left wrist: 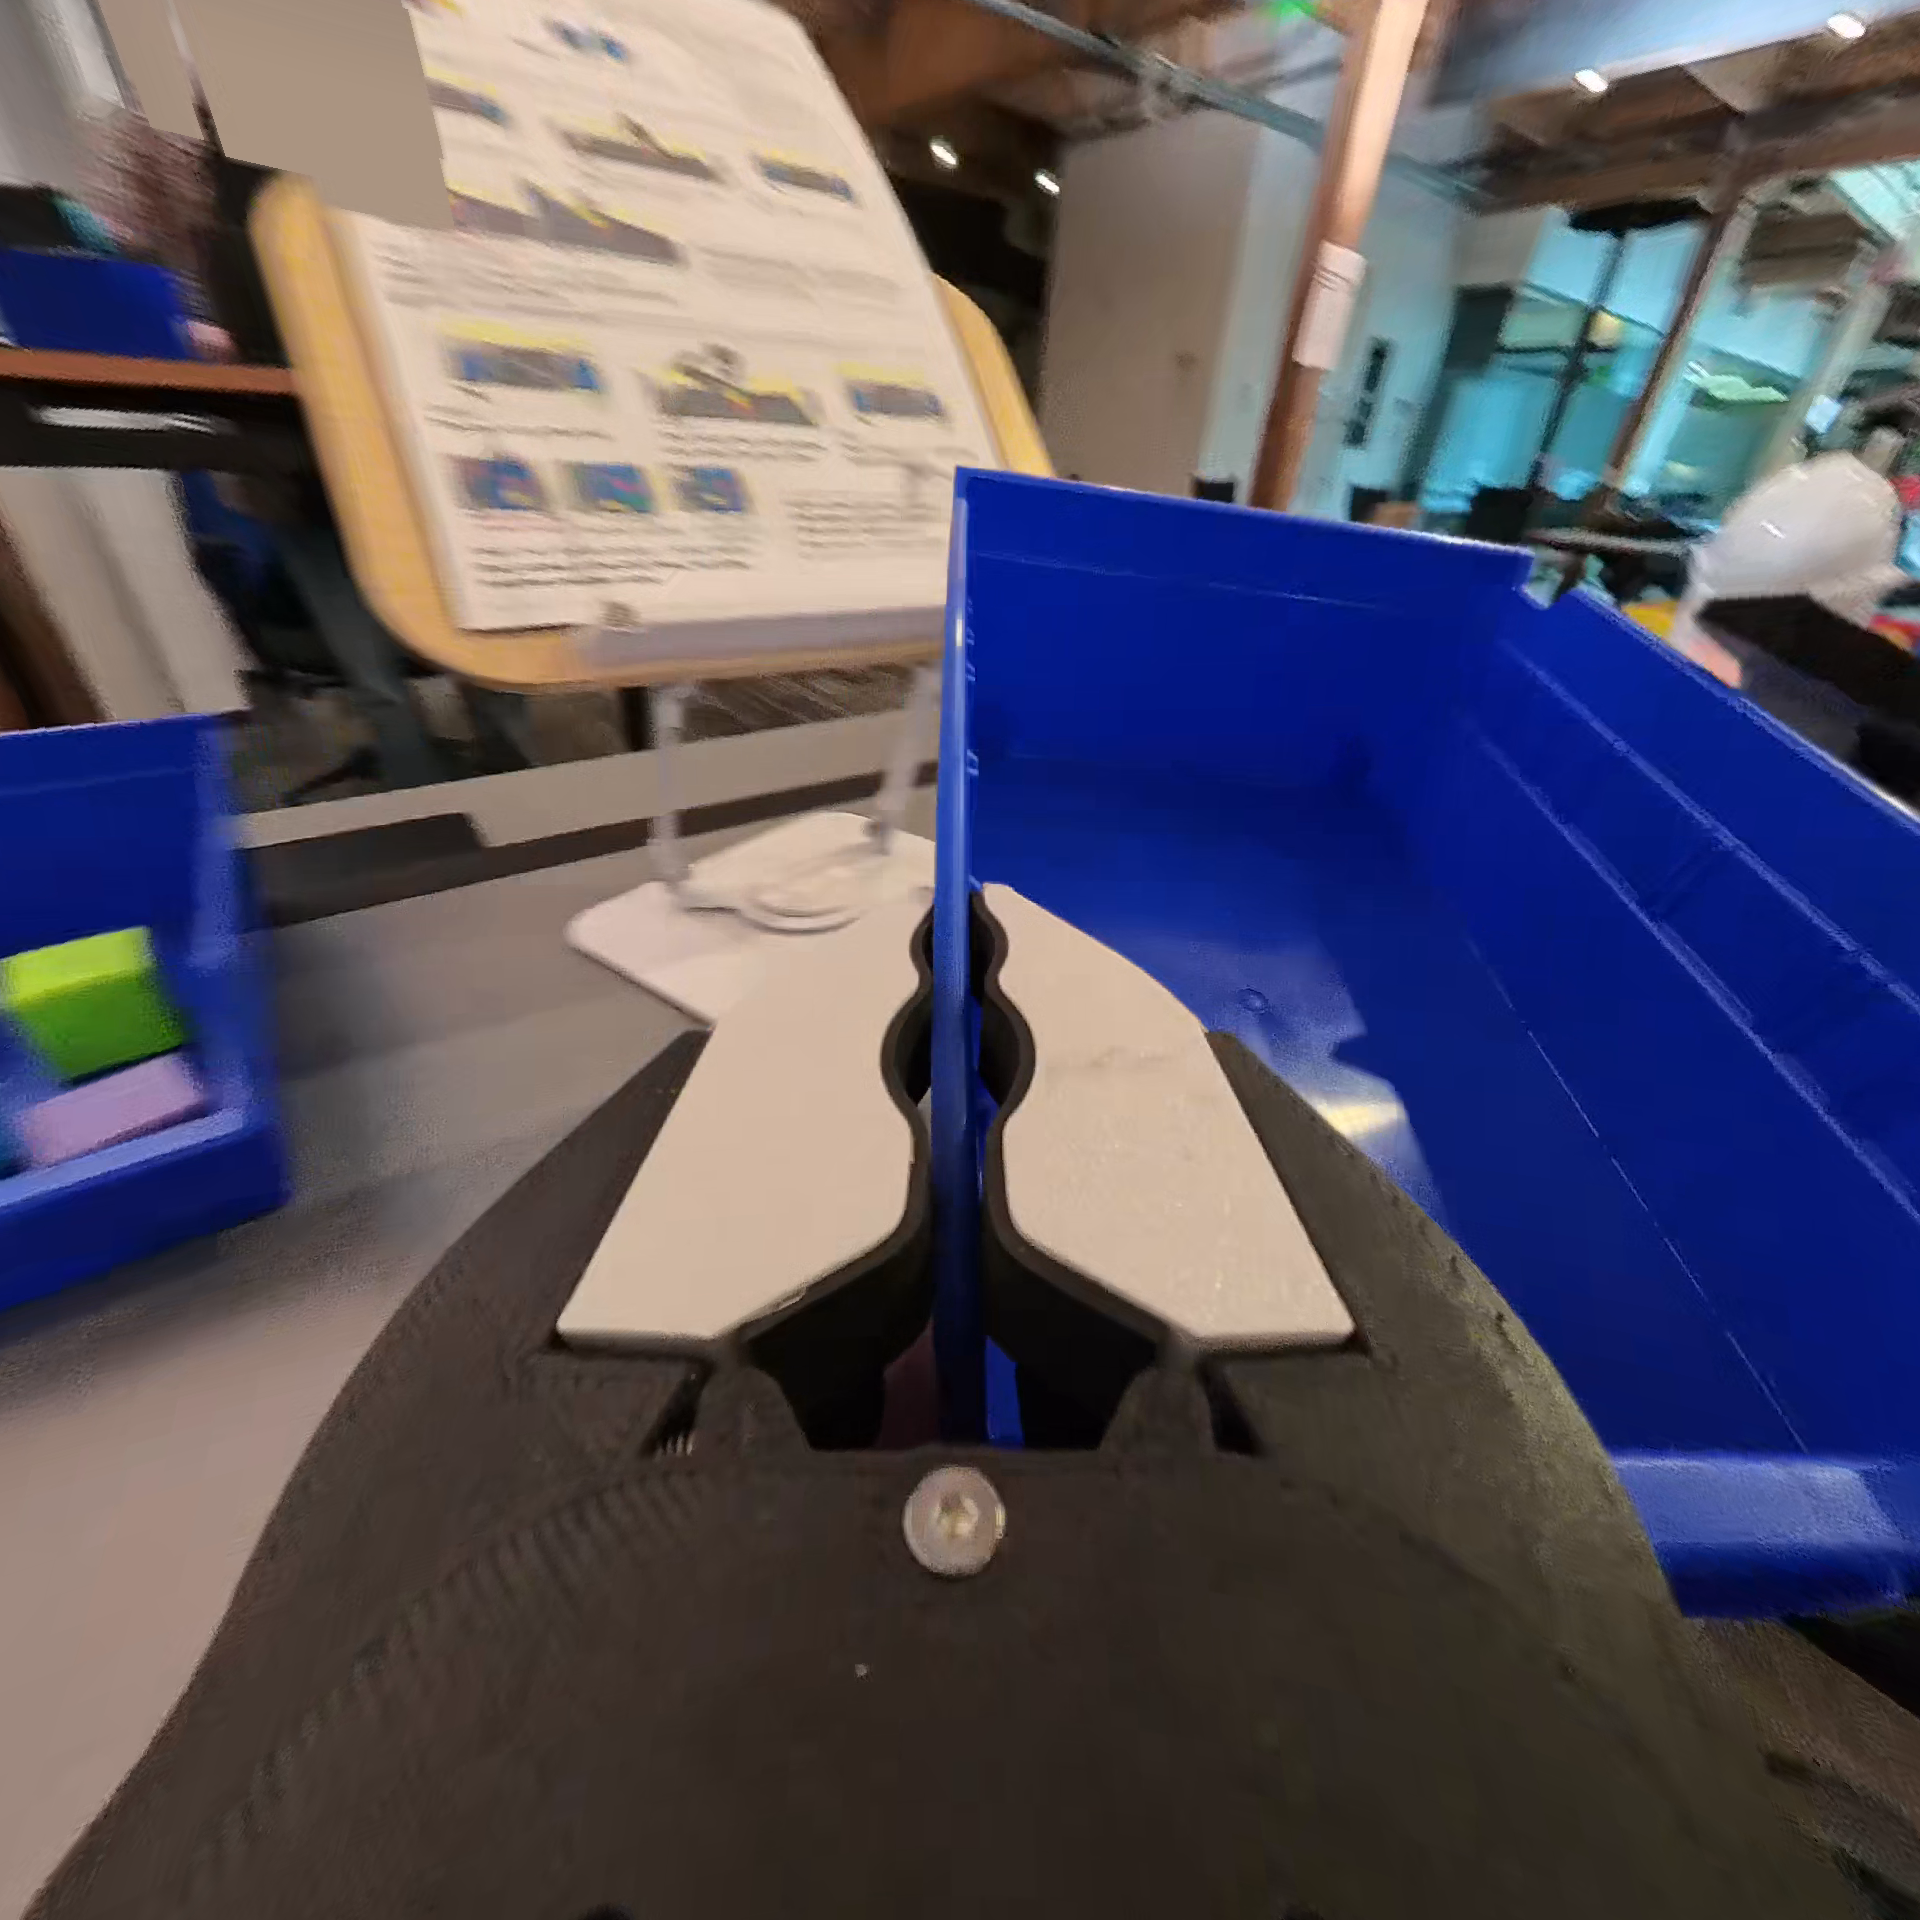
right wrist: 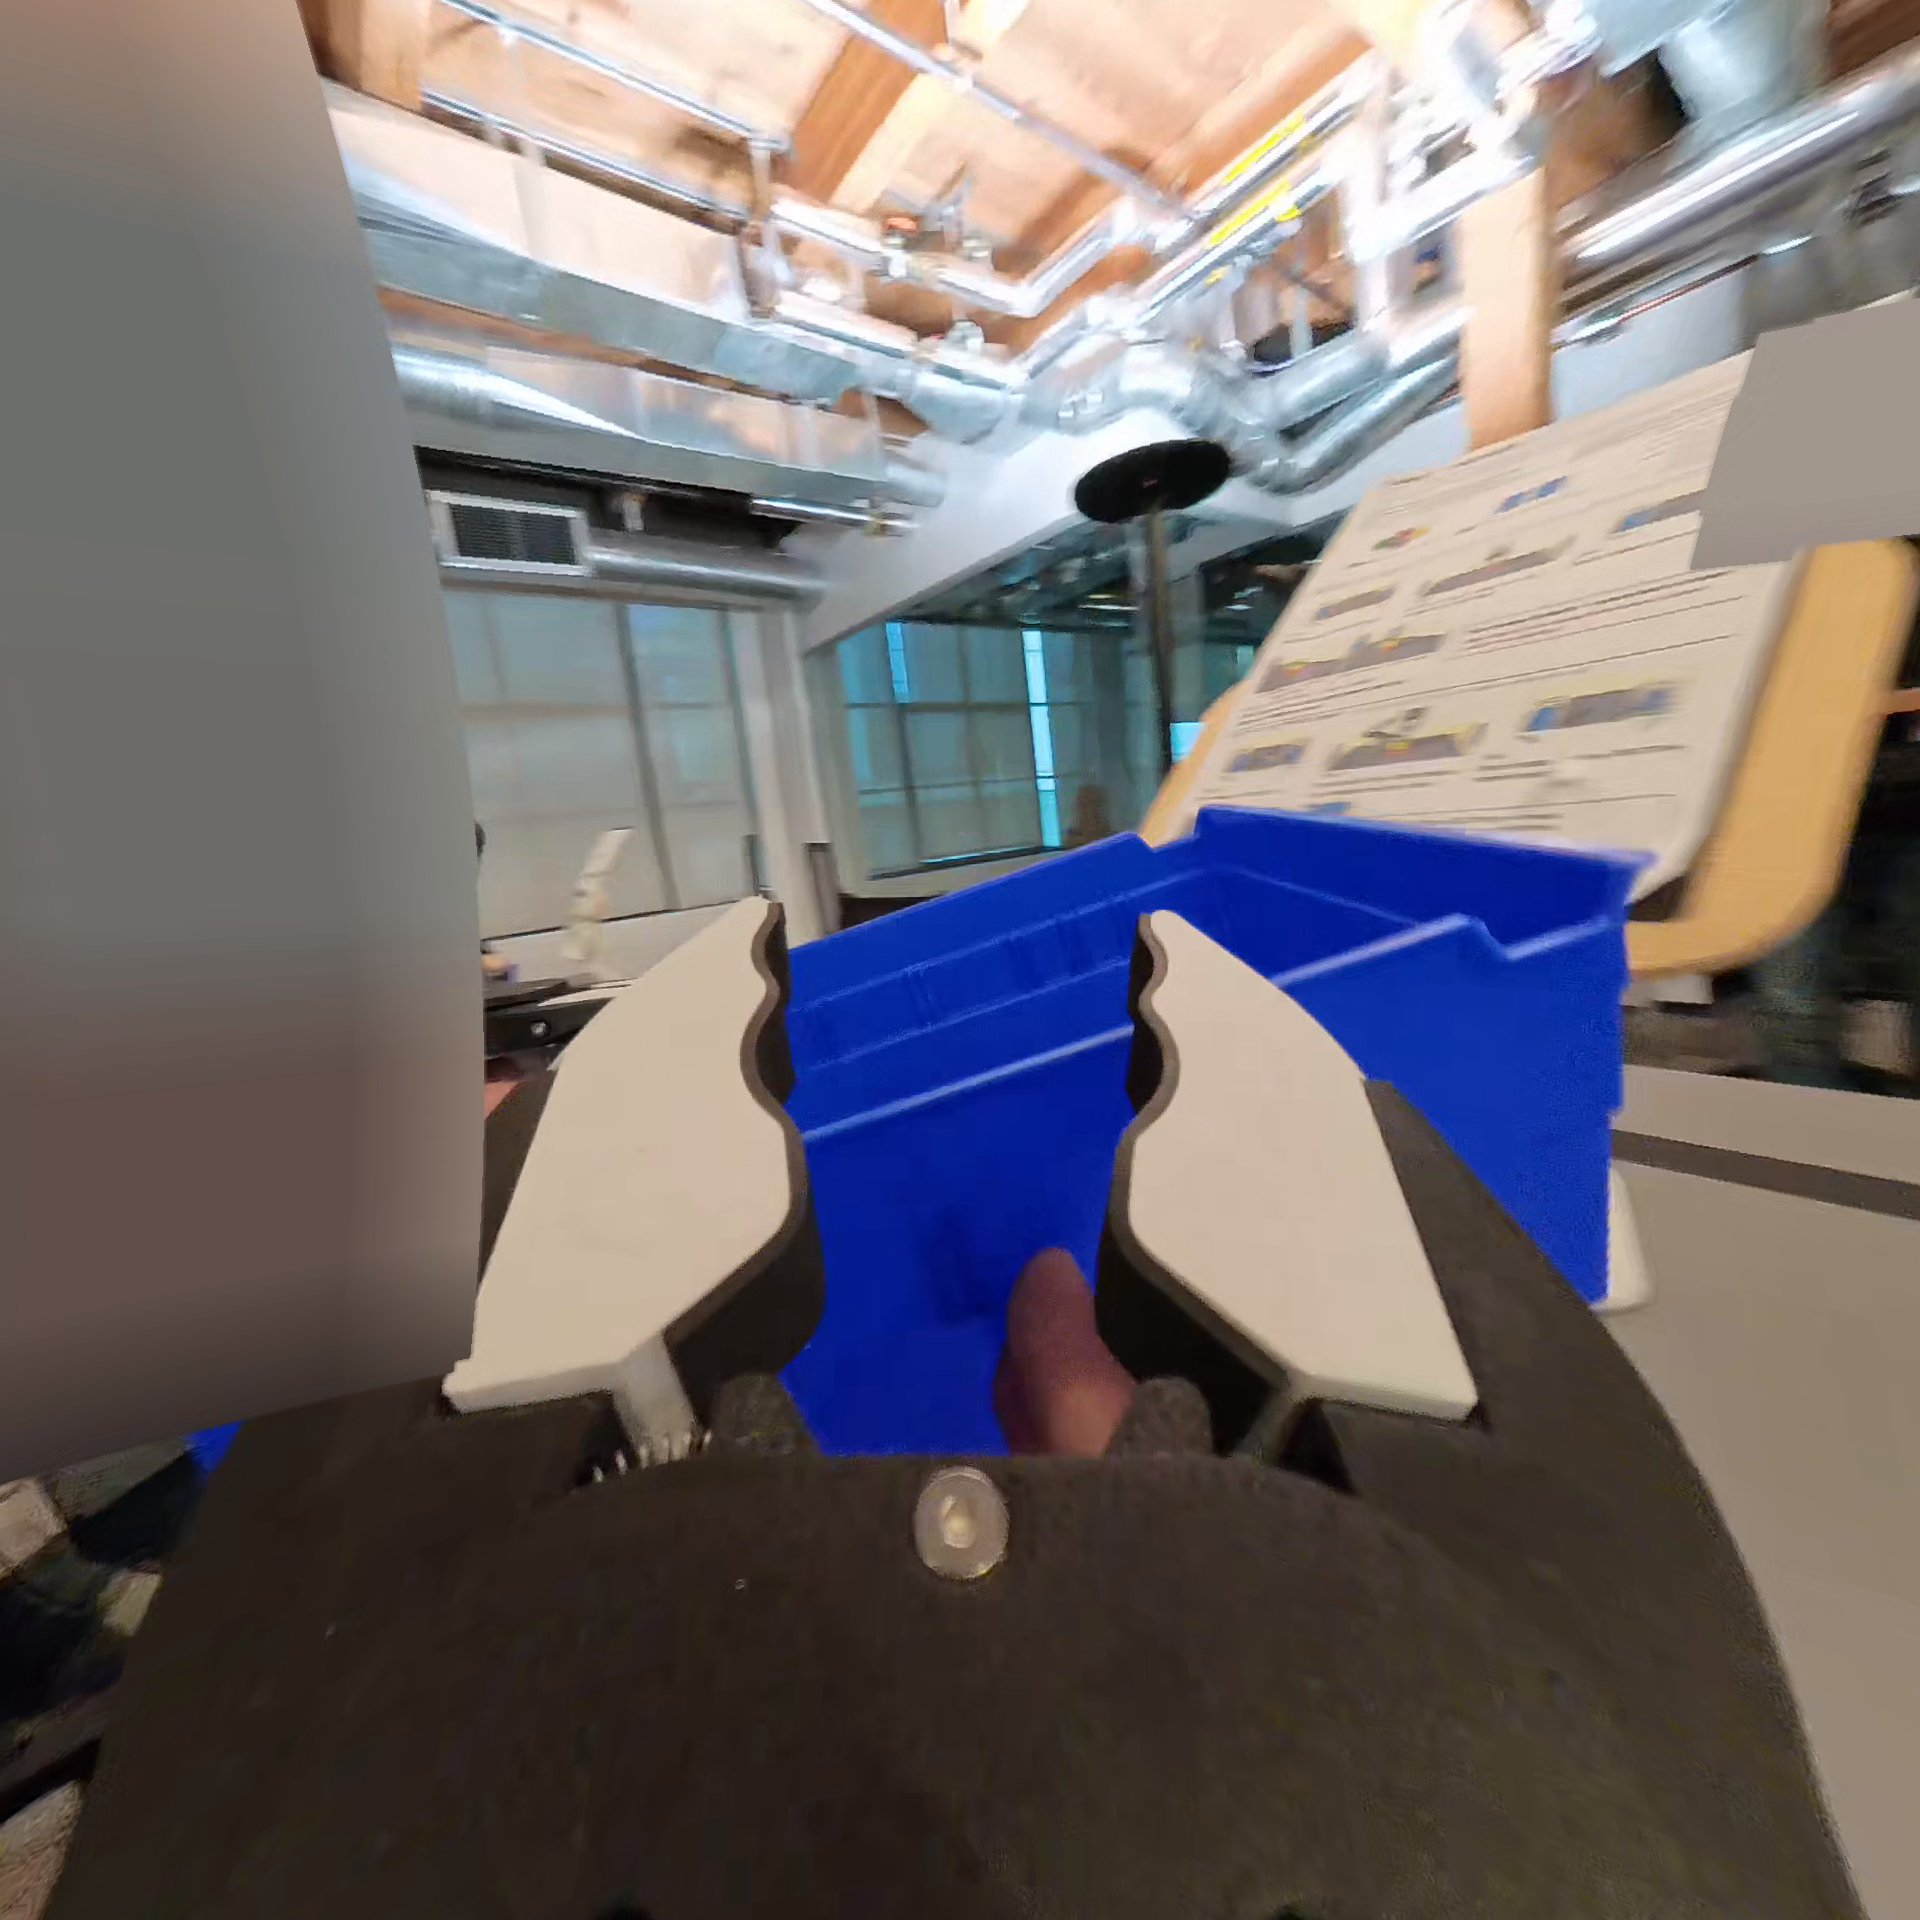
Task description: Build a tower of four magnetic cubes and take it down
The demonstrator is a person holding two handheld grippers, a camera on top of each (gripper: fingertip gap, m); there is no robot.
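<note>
While the left gripper (left wrist: 954,935) pinches the side wall of a tilted blue bin (left wrist: 1351,831), its fingers nearly meet on the thin plastic. Left of that bin, a second bin (left wrist: 125,1195) holds a green cube (left wrist: 88,997) atop a purple one (left wrist: 109,1107) (both blurred). The right gripper (right wrist: 956,935) gapes wide near the tilted bin, gripping nothing.

We see two of the magnetic cubes in the left wrist view, both inside a small blue bin (left wrist: 125,1174) at the far left of the desk (left wrist: 436,1091). A lime-green cube (left wrist: 88,997) sits tilted on top, touching a pale purple cube (left wrist: 109,1107) that lies beneath it against the bin's front wall. Both look blurred.
</note>
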